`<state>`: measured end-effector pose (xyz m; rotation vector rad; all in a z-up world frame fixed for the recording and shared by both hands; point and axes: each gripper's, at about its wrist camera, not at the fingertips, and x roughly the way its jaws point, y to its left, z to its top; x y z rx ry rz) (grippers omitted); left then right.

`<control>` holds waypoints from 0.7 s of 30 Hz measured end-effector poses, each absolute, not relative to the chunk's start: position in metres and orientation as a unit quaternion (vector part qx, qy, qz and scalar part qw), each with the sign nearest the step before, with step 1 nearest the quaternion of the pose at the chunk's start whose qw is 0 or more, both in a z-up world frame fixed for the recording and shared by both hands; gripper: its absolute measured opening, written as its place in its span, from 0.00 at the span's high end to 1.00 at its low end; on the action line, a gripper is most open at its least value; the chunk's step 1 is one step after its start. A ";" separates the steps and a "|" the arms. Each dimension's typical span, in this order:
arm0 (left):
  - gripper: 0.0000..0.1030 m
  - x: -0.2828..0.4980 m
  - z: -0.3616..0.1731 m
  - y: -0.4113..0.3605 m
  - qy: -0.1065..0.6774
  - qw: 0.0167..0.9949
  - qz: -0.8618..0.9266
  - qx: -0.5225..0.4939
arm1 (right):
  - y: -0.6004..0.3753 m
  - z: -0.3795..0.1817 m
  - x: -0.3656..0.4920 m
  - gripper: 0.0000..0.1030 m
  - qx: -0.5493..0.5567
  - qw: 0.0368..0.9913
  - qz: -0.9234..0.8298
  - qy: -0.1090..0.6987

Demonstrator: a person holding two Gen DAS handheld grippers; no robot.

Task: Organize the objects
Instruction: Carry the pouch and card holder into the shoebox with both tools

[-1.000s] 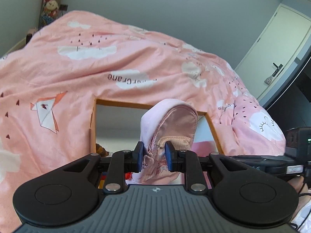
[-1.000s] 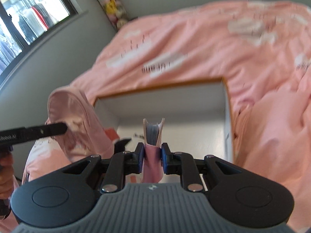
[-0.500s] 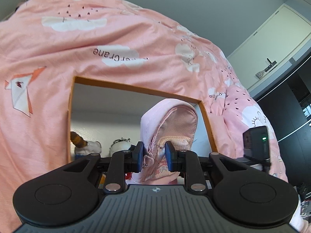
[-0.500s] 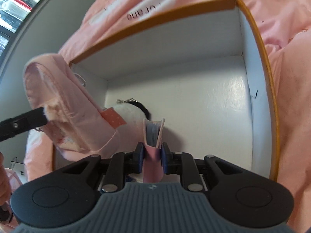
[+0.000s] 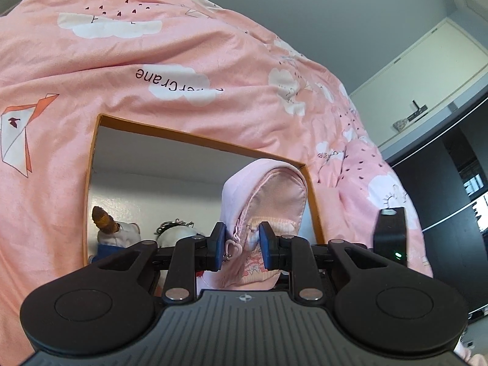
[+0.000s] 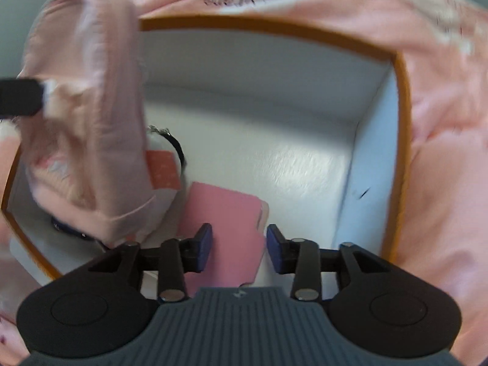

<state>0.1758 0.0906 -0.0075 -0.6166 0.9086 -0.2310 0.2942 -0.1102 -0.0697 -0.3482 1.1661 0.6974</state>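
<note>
A white box with an orange rim (image 5: 195, 138) (image 6: 274, 30) sits sunk in a pink bedspread. My left gripper (image 5: 242, 245) is shut on a pale pink zipped pouch (image 5: 268, 201), held upright over the box's right side; the pouch (image 6: 88, 116) fills the left of the right wrist view. My right gripper (image 6: 239, 244) is over the box with its jaws opening. A pink booklet (image 6: 222, 228) lies flat between and below them, and the pads stand off its edges.
Inside the box lie a brown-headed doll in white (image 5: 109, 228), a ring with a black band (image 5: 174, 227) (image 6: 174, 143) and an orange dotted tag (image 6: 161, 167). The pink bedspread (image 5: 152, 61) surrounds the box. A white door (image 5: 427, 73) stands far right.
My right gripper dropped into the box and spread its jaws; the booklet, upright in its grip before, now lies flat. The left gripper came slightly lower with the pouch still gripped.
</note>
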 end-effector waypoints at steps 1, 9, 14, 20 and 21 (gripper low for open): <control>0.75 0.176 -0.007 0.090 0.431 0.844 -0.115 -0.298 | -0.112 -0.062 0.291 0.58 -0.165 0.767 0.325 0.527; 0.74 0.188 -0.029 0.053 0.461 0.810 -0.152 -0.329 | -0.149 -0.001 0.276 0.58 -0.205 0.827 0.289 0.436; 0.75 0.200 -0.068 0.044 0.509 0.773 -0.119 -0.360 | -0.165 0.011 0.273 0.58 -0.201 0.836 0.292 0.418; 0.74 0.201 -0.088 0.044 0.540 0.761 -0.077 -0.351 | -0.149 -0.010 0.267 0.59 -0.198 0.823 0.329 0.419; 0.73 0.202 -0.088 0.044 0.542 0.765 -0.070 -0.341 | -0.147 -0.012 0.265 0.59 -0.196 0.820 0.336 0.420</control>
